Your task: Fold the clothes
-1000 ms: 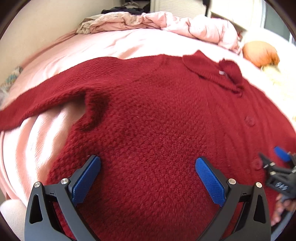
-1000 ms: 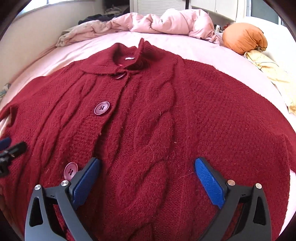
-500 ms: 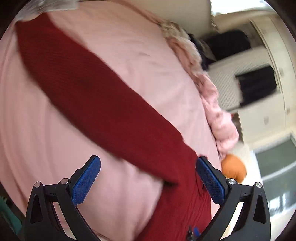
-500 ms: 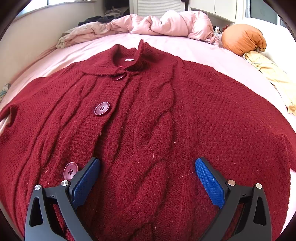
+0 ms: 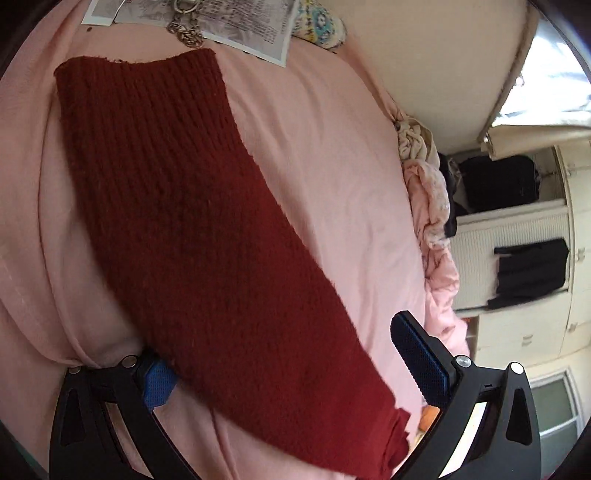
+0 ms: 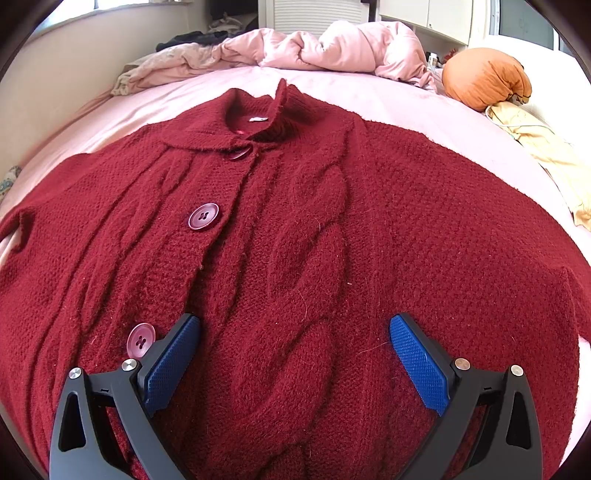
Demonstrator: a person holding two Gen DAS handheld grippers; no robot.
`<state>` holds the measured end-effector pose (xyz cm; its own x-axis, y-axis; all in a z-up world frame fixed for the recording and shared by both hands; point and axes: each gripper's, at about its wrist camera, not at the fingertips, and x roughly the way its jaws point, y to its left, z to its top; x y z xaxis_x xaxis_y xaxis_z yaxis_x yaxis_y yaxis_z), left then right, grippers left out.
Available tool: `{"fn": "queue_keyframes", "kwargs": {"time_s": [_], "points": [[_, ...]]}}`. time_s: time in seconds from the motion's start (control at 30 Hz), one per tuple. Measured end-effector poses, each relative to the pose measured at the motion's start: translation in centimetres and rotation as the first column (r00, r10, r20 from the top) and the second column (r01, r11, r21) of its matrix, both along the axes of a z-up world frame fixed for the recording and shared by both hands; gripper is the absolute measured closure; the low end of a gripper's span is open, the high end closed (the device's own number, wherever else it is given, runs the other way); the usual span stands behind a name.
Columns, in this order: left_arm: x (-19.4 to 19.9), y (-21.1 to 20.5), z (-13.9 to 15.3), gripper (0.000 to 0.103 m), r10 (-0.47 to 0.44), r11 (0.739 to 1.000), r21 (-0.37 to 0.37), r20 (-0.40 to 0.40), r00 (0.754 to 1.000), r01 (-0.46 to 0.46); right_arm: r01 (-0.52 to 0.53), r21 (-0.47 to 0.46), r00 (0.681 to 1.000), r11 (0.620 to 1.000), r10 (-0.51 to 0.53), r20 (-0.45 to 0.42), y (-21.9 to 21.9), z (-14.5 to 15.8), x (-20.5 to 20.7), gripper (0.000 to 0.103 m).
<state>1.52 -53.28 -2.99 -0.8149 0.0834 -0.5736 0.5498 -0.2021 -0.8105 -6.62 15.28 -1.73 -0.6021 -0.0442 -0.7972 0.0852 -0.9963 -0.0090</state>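
A dark red knit cardigan lies flat, buttoned, on the pink bed, collar at the far side. Its left sleeve stretches out across the sheet in the left wrist view, with the ribbed cuff at the top left. My left gripper is open and straddles the sleeve near its shoulder end; the sleeve covers part of the left pad. My right gripper is open and empty, low over the cardigan's lower front, beside a pink button.
A bunched pink duvet lies along the far edge of the bed. An orange cushion and yellow cloth sit at the right. A printed paper and metal chain lie beyond the cuff. A wardrobe stands behind.
My left gripper has swung from the cardigan's body out to the left sleeve and moved along it, now straddling it. The right gripper has stayed in place, open.
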Motion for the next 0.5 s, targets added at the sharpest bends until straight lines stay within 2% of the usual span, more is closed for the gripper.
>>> {"fn": "queue_keyframes", "kwargs": {"time_s": [0.03, 0.07, 0.13, 0.17, 0.23, 0.33, 0.4, 0.5], "points": [[-0.1, -0.4, 0.2, 0.011, 0.009, 1.000, 0.001, 0.003, 1.000, -0.009, -0.001, 0.000, 1.000, 1.000, 0.001, 0.000, 0.1, 0.0, -0.1, 0.001], [-0.2, -0.6, 0.4, 0.035, 0.012, 1.000, -0.013, 0.016, 1.000, -0.012, -0.002, 0.000, 1.000, 1.000, 0.002, 0.000, 0.1, 0.0, -0.2, 0.001], [-0.2, -1.0, 0.5, 0.056, 0.014, 1.000, -0.028, 0.033, 0.999, -0.013, -0.003, -0.001, 1.000, 1.000, 0.003, -0.001, 0.1, 0.0, -0.3, 0.001], [-0.3, -1.1, 0.0, 0.072, 0.008, 1.000, -0.014, 0.044, 0.999, -0.008, -0.004, -0.001, 1.000, 1.000, 0.004, -0.001, 0.2, 0.0, -0.4, 0.001], [0.0, -1.2, -0.8, 0.088, 0.004, 1.000, -0.007, 0.073, 0.997, -0.004, -0.003, -0.003, 1.000, 1.000, 0.003, -0.004, 0.2, 0.0, -0.3, 0.001], [1.0, -0.5, -0.1, 0.088, 0.030, 0.999, -0.034, 0.051, 0.998, -0.028, -0.002, -0.006, 1.000, 1.000, 0.002, -0.006, 0.2, 0.0, -0.2, 0.001], [-0.1, 0.8, 1.9, 0.089, 0.002, 0.994, -0.113, 0.044, 0.999, 0.003, -0.001, -0.008, 1.000, 1.000, 0.001, -0.006, 0.2, 0.0, -0.2, 0.001], [-2.7, 4.0, 5.9, 0.089, -0.084, 0.963, -0.251, 0.054, 0.995, 0.095, -0.001, -0.014, 1.000, 1.000, 0.001, -0.006, 0.2, -0.1, -0.1, 0.001]]}}
